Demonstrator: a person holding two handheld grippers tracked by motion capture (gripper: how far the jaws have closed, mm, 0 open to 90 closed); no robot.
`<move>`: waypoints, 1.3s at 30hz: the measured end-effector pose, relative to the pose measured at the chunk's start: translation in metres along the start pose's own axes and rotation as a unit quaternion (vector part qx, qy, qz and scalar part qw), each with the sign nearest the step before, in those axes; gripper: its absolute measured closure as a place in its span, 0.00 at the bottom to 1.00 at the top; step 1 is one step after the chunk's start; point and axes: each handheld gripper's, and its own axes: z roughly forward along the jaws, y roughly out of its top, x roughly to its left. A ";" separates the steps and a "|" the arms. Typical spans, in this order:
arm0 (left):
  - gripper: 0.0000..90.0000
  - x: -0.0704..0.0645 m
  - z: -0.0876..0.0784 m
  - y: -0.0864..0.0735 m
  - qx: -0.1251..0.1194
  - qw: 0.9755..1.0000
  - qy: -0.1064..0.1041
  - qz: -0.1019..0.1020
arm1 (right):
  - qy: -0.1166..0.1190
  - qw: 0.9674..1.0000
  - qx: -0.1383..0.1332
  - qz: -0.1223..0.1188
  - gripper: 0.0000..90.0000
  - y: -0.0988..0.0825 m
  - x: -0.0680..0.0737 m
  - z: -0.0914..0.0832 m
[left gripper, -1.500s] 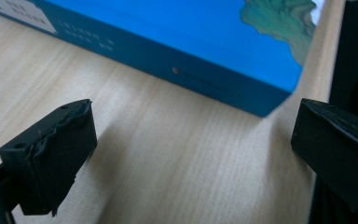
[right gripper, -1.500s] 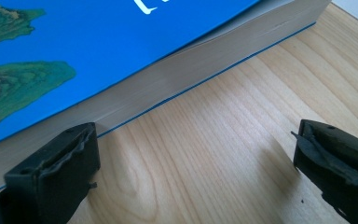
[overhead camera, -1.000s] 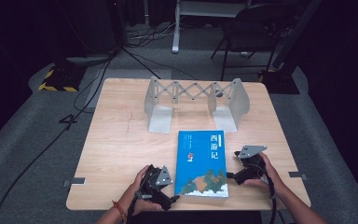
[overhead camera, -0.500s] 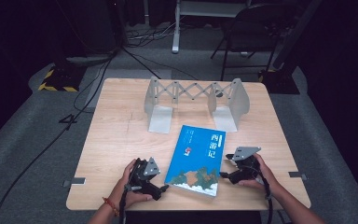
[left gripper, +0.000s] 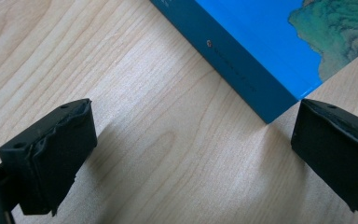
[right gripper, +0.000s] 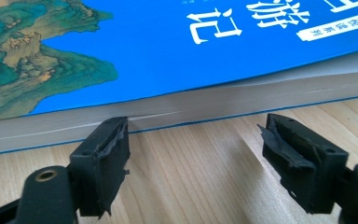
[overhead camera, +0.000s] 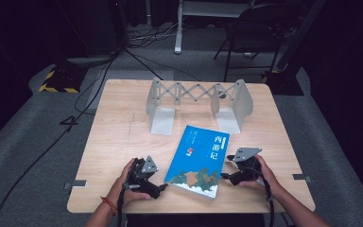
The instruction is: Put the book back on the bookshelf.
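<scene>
One blue book (overhead camera: 198,161) lies flat on the near half of the wooden table (overhead camera: 118,137), cover up and turned a little askew, between the two grippers and just near of the single grey expanding book rack (overhead camera: 198,101) at the far side. It looks like a thick paperback: fairly heavy for its size, stiff through the block of pages but with a glossy cover that could slide under a pad and a soft cover that would bend if lifted by one corner. The safest hold seems to be across the page block or the spine, pinching the full thickness, not the cover alone. The right gripper (right gripper: 193,154) sits at the book's right long edge with its jaws partly open; they have just been closing, one black pad touches the white page edge low down, and nothing is clasped between them. The left gripper (left gripper: 191,154) stands wide open on bare wood at the near left corner of the spine, holding nothing. Count: one book, one rack, two grippers, two hands.
</scene>
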 end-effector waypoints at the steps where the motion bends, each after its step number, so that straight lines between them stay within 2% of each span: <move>1: 0.01 0.000 0.000 0.000 0.000 1.000 0.000 0.000 | 0.000 1.000 0.000 0.001 0.26 0.000 0.000 0.000; 11: 0.00 -0.002 -0.001 -0.001 0.001 1.000 0.009 -0.010 | 0.001 1.000 -0.007 0.001 0.29 0.005 0.001 -0.004; 15: 0.02 -0.004 -0.002 -0.001 0.005 1.000 0.011 -0.011 | 0.008 1.000 -0.022 0.010 0.31 0.009 0.000 -0.009; 18: 0.05 -0.005 -0.005 0.001 0.011 1.000 0.011 -0.010 | 0.008 1.000 -0.020 0.000 0.35 0.011 0.001 -0.010; 19: 0.09 -0.005 -0.005 0.001 0.011 1.000 0.011 -0.010 | 0.011 1.000 -0.020 0.002 0.35 0.010 0.001 -0.009; 20: 0.09 -0.007 -0.007 0.002 0.011 1.000 0.007 -0.003 | 0.011 1.000 -0.020 0.002 0.35 0.010 0.001 -0.009; 21: 0.15 -0.008 -0.008 0.002 0.011 1.000 0.009 0.002 | 0.012 1.000 -0.019 0.004 0.35 0.010 0.001 -0.009; 23: 0.19 -0.011 -0.011 0.004 0.001 1.000 0.003 0.000 | 0.015 1.000 -0.022 0.001 0.38 0.011 0.001 -0.010; 25: 0.18 -0.017 -0.017 0.009 -0.015 1.000 0.005 0.010 | 0.016 1.000 -0.024 0.003 0.39 0.012 0.001 -0.010; 27: 0.18 -0.023 -0.024 0.017 -0.040 0.999 -0.009 0.013 | 0.017 0.999 -0.031 0.008 0.39 0.013 0.001 -0.012; 29: 0.19 -0.034 -0.023 0.026 -0.047 0.998 -0.014 0.030 | 0.019 0.999 -0.040 0.011 0.40 0.015 0.001 -0.013; 32: 0.21 -0.050 -0.016 0.038 -0.041 0.997 -0.024 0.055 | 0.013 0.999 -0.046 0.012 0.40 0.021 0.003 -0.015; 37: 0.26 -0.063 -0.003 0.048 -0.034 0.997 -0.032 0.068 | 0.012 0.998 -0.051 0.018 0.39 0.024 0.004 -0.016; 38: 0.27 -0.066 0.001 0.051 -0.038 0.997 -0.038 0.061 | 0.012 0.998 -0.050 0.018 0.39 0.025 0.004 -0.016; 39: 0.27 -0.070 0.004 0.053 -0.037 0.996 -0.043 0.066 | 0.010 0.998 -0.052 0.018 0.39 0.025 0.004 -0.016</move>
